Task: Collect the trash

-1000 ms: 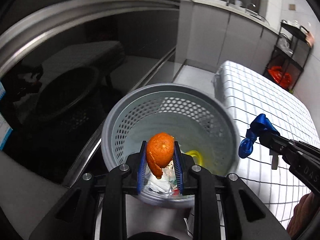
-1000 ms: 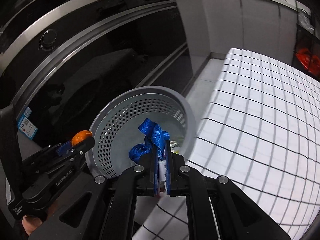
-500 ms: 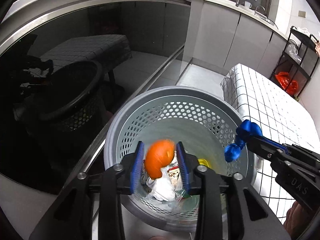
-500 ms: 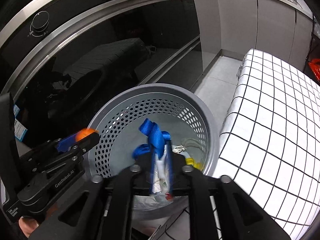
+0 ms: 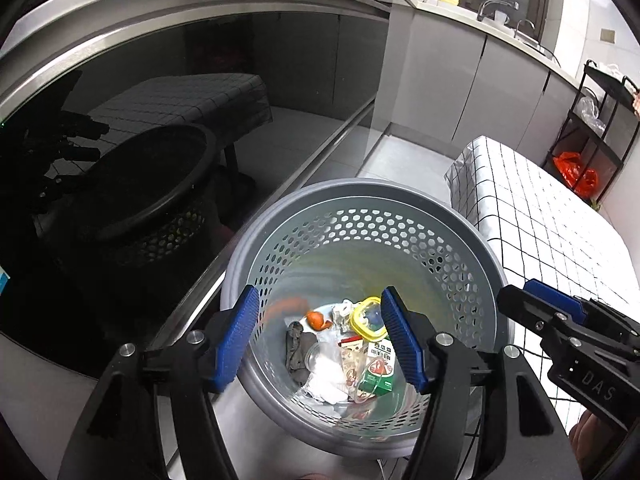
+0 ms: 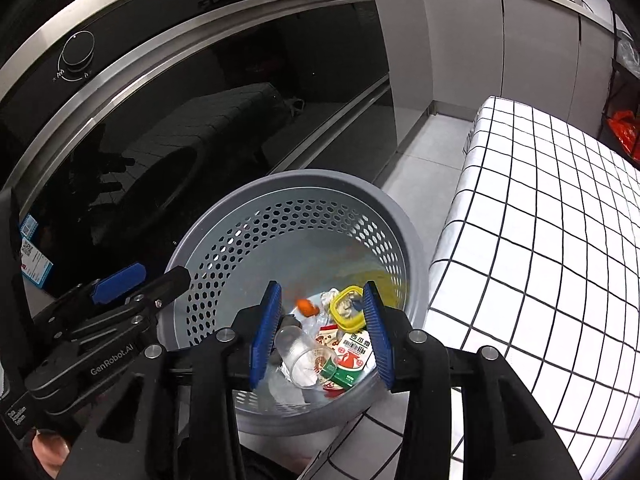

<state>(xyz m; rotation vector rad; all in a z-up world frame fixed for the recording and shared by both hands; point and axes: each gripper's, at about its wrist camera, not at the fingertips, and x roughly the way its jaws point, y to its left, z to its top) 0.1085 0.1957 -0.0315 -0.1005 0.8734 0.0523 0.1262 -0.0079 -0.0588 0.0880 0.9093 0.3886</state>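
**Both tools let go over the kitchen waste basket**

A kitchen with grey cabinets and a glossy black oven front (image 6: 192, 128), its control knob (image 6: 78, 56) high on the panel, frames the scene, seen from two wrist cameras that look steeply down. On the floor beside the oven stands a grey perforated waste basket (image 5: 360, 196), placed close against the checked tablecloth (image 6: 540, 220) of the counter at right, presumably so that litter cleared from it has a short way to travel.

The left tool (image 5: 320, 336) hangs over the basket's near rim; its blue-padded jaws have just been opening and now stand wide apart with nothing between them. An orange peel (image 5: 318, 320) lies at the bottom of the basket, with a faint orange blur above it. Around it sit a yellow-rimmed lid (image 5: 368, 318), a clear plastic cup (image 6: 302, 354), crumpled white paper (image 5: 326, 376) and a green-and-red carton (image 5: 378, 368).

The right tool (image 6: 322, 336) is poised over the same opening from the tablecloth side, jaws likewise just parted and empty. No blue scrap can be made out with certainty in the heap below.

With both tools held over the basket mouth, the drop looks complete; more litter on the counter, if any remains, lies out of view.
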